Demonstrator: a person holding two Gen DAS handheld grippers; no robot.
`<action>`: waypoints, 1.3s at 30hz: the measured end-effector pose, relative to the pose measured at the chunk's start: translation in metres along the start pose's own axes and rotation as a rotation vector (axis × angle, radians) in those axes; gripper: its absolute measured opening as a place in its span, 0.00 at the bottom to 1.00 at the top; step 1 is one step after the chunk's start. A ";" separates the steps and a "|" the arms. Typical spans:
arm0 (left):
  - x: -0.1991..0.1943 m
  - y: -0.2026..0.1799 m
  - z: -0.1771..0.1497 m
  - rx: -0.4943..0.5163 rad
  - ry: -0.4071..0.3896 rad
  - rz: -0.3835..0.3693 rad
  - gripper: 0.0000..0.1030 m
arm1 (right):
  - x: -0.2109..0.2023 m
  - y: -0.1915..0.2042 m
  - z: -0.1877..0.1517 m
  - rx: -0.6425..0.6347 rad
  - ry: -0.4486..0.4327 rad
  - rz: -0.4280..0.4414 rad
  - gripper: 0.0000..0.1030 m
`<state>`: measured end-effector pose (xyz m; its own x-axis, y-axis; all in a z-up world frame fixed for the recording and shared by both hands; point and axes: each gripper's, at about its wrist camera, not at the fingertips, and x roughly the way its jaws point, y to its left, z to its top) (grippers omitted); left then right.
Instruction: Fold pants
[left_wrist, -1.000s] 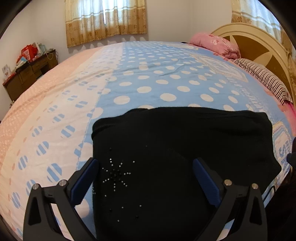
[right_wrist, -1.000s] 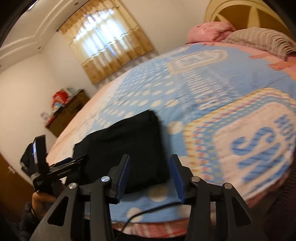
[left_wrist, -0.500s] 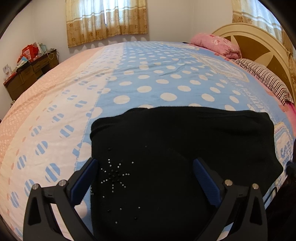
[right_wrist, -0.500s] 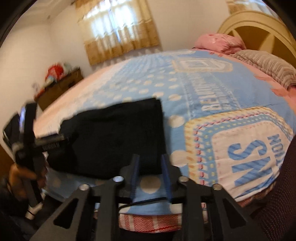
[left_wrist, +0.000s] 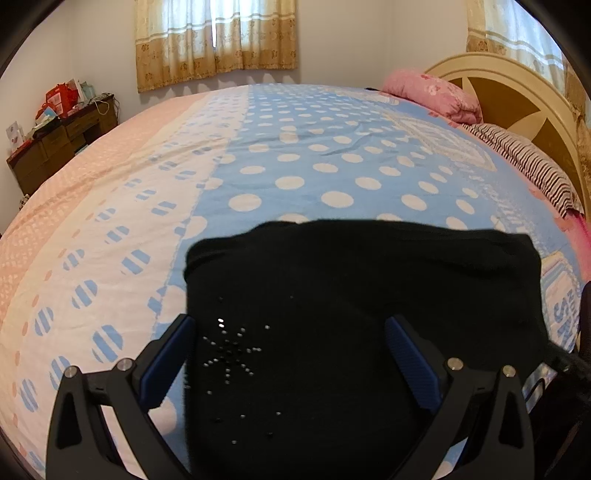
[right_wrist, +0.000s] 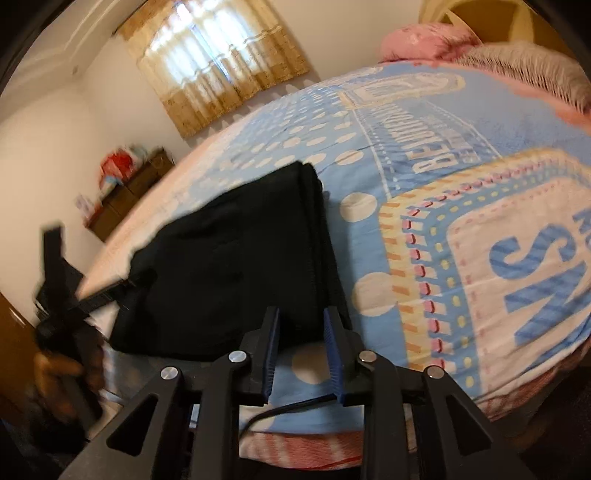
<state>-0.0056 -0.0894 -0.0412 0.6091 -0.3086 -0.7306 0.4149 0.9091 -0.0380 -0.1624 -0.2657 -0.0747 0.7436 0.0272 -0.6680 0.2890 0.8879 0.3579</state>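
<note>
The black pants (left_wrist: 351, 317) lie folded into a rectangle near the front edge of the bed, with a small starburst of studs on top. They also show in the right wrist view (right_wrist: 240, 266). My left gripper (left_wrist: 291, 328) is open and empty, its jaws spread wide just above the near part of the pants. My right gripper (right_wrist: 301, 323) is open with a narrow gap and empty, over the pants' near right corner. The left gripper (right_wrist: 59, 280) shows blurred at the left of the right wrist view.
The bed has a blue, white and pink dotted cover (left_wrist: 295, 155). A pink pillow (left_wrist: 432, 96), a striped pillow (left_wrist: 524, 162) and a cream headboard (left_wrist: 517, 92) are at the far right. A wooden dresser (left_wrist: 59, 140) stands at the left wall. A black cable (right_wrist: 288, 408) hangs below the right gripper.
My right gripper swung and tilted, its jaws narrowing then widening a little, now close over the pants' near right corner. My left gripper stayed open and barely moved.
</note>
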 end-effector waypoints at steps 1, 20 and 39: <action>-0.003 0.005 0.002 -0.007 -0.009 0.006 1.00 | 0.000 0.006 -0.001 -0.040 0.002 -0.030 0.21; -0.016 0.052 0.006 -0.139 -0.069 -0.022 1.00 | -0.027 -0.031 0.025 0.144 -0.168 0.095 0.61; -0.004 0.086 0.008 -0.194 -0.016 -0.139 0.19 | 0.034 0.062 0.019 -0.166 0.004 0.164 0.60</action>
<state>0.0332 -0.0122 -0.0366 0.5665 -0.4379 -0.6981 0.3589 0.8937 -0.2693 -0.1077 -0.2183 -0.0634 0.7698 0.1794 -0.6125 0.0610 0.9346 0.3504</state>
